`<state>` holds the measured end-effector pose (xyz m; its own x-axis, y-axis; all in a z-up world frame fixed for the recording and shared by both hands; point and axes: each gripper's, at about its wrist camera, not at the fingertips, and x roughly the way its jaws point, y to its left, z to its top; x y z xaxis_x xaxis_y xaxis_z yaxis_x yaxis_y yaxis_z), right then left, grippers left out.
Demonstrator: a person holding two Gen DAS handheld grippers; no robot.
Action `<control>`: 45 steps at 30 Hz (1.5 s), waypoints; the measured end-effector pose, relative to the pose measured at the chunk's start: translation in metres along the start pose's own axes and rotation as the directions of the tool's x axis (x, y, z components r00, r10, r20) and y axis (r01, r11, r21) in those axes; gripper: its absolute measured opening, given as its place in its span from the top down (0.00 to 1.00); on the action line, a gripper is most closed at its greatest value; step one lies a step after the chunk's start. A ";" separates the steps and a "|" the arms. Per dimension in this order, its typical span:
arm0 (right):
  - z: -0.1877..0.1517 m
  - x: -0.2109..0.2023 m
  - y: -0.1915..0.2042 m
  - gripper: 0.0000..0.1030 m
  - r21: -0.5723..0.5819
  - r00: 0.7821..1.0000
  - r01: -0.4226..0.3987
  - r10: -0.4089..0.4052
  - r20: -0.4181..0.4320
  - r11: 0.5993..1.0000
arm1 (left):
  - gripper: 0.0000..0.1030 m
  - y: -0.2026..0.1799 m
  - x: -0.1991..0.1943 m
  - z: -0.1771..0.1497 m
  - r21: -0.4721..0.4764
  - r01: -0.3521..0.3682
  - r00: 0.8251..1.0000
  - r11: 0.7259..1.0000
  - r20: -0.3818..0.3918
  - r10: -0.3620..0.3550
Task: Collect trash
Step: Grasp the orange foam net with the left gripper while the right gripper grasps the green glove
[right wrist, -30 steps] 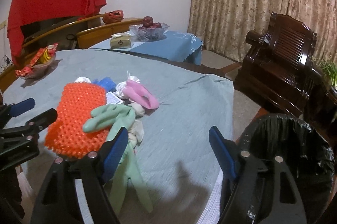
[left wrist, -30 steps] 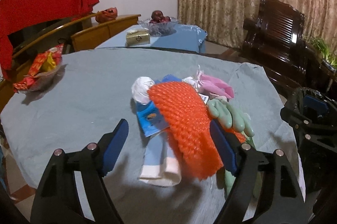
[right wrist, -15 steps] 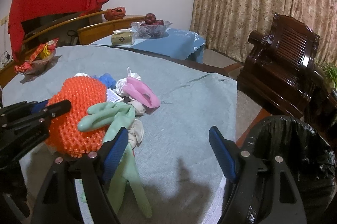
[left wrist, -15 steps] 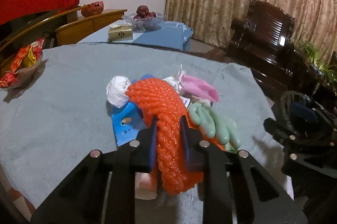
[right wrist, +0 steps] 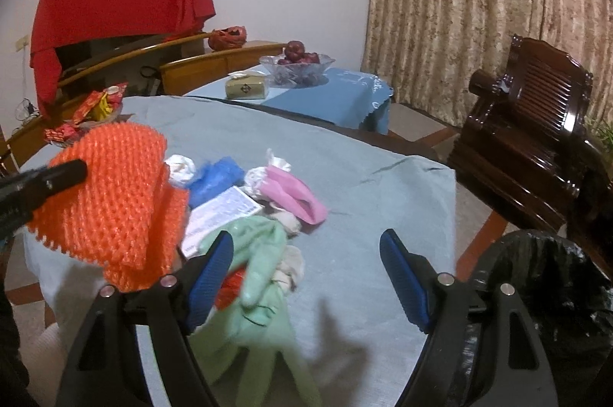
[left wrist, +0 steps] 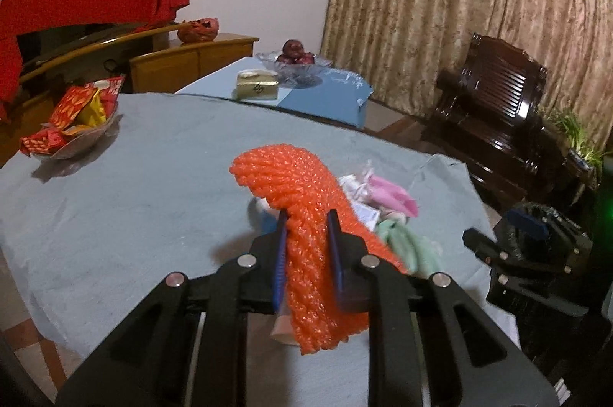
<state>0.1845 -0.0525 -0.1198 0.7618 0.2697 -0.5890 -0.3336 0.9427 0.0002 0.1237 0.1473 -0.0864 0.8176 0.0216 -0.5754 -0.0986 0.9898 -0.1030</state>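
Left wrist view: the left gripper has its fingers pinched narrow on the orange foam net, which is raised above the grey-clothed desk, nearer the camera than the pink glove.

Right wrist view: the right gripper has its fingers spread wide, gripping nothing, over the green glove. The orange foam net hangs left of that glove; the black-lined bin sits to its right, off the desk.

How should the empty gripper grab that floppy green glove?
Judging by its pose, the right gripper could best come from above onto the green glove's bunched palm, jaws across it. The fingers trail loosely and would likely slip.
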 end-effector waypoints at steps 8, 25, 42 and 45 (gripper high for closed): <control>0.005 0.040 0.021 0.25 0.000 0.998 -0.033 0.033 -0.052 0.999 | 0.82 0.010 0.019 -0.006 0.007 -0.002 0.999 1.000 -0.032 0.002; 0.006 0.060 0.016 0.81 0.054 0.971 -0.190 0.195 -0.137 0.980 | 0.82 0.009 0.017 0.003 0.001 0.030 1.000 1.000 0.002 -0.030; 0.037 -0.057 -0.037 0.86 0.085 0.983 -0.176 0.171 0.064 0.981 | 0.82 -0.061 -0.022 0.027 0.073 0.149 0.985 0.986 0.080 -0.155; 0.035 -0.072 -0.056 0.86 0.091 0.988 -0.139 0.132 0.078 0.986 | 0.82 -0.080 -0.021 0.027 0.083 0.194 0.977 0.978 0.071 -0.200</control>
<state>0.1677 -0.1182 -0.0492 0.7522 0.4059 -0.5191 -0.3839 0.9102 0.1555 0.1294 0.0710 -0.0441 0.8590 -0.1667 -0.4841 0.1091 0.9834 -0.1450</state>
